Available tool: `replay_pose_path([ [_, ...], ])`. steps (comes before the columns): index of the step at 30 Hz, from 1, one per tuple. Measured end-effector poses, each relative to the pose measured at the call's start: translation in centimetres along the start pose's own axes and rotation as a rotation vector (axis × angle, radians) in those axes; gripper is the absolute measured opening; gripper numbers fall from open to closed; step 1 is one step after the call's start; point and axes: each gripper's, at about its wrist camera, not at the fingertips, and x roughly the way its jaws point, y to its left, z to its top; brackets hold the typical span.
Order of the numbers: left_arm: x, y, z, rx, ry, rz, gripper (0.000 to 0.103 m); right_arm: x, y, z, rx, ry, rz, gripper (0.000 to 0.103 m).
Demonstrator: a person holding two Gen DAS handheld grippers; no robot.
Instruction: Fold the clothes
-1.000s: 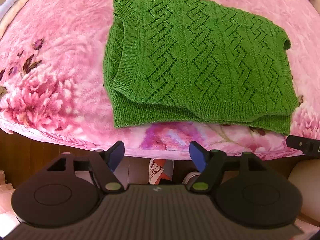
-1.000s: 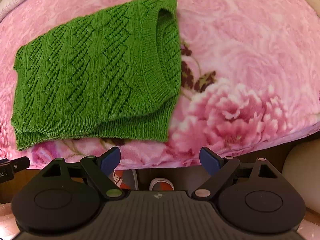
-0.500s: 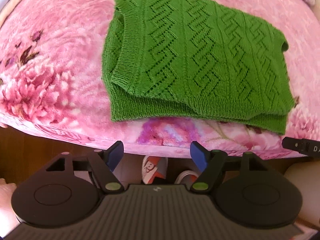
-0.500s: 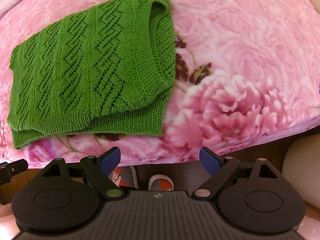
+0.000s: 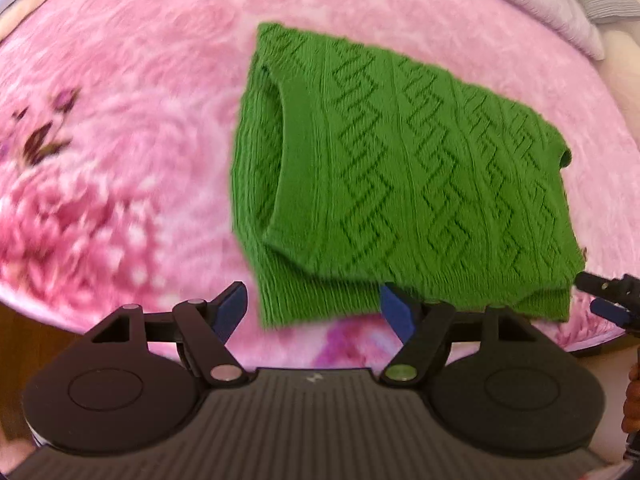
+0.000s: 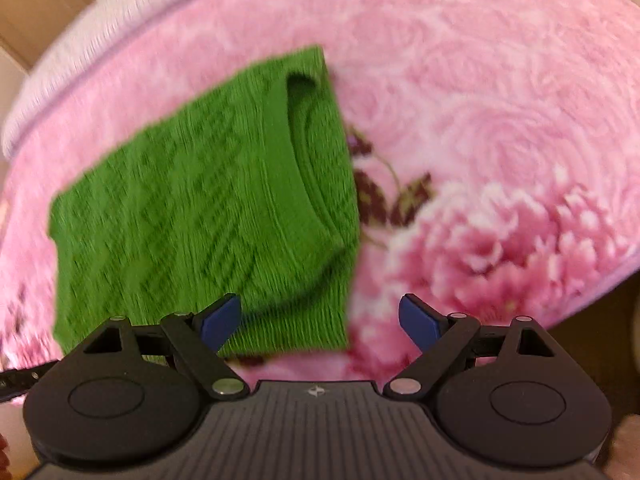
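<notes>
Left tongs (image 5: 314,306) stand apart, nothing between the blue pads, hovering over the near-left corner of the green knitted vest (image 5: 396,184). Their spread straddles the ribbed hem corner, likely to pinch both layers at once. Right tongs (image 6: 320,318) are also apart and empty, over the vest's near-right corner; the left pad overlaps the hem in view, contact cannot be told. In the left view the right tongs' tip shows at the far right edge, just beside the hem's other end, so the two tools bracket the near edge, probably for another fold away from the person.

The vest lies flat, already folded at least once, top layer sitting a little short of the lower hem, neckline or armhole opening on one side. It rests near the front edge of the bed, on a pink floral blanket (image 6: 500,128), within easy reach. Pillows (image 5: 552,4) sit far back, well apart. Both views are motion-blurred.
</notes>
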Motion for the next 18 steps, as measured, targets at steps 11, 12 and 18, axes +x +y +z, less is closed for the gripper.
replay_pose_path([
  [11, 1.9, 2.5, -3.4, 0.163, -0.192, -0.094, 0.070, 0.4, -2.1, -6.7, 0.112, -0.293, 0.064, 0.083],
  [12, 1.7, 3.0, -4.0, 0.166, -0.202, -0.108, 0.070, 0.1, -2.1, -7.7, 0.127, -0.308, 0.058, 0.083],
  [18, -3.6, 5.6, -6.1, 0.129, -0.288, -0.159, 0.072, -4.2, -0.7, -11.2, 0.230, -0.342, 0.094, 0.083],
])
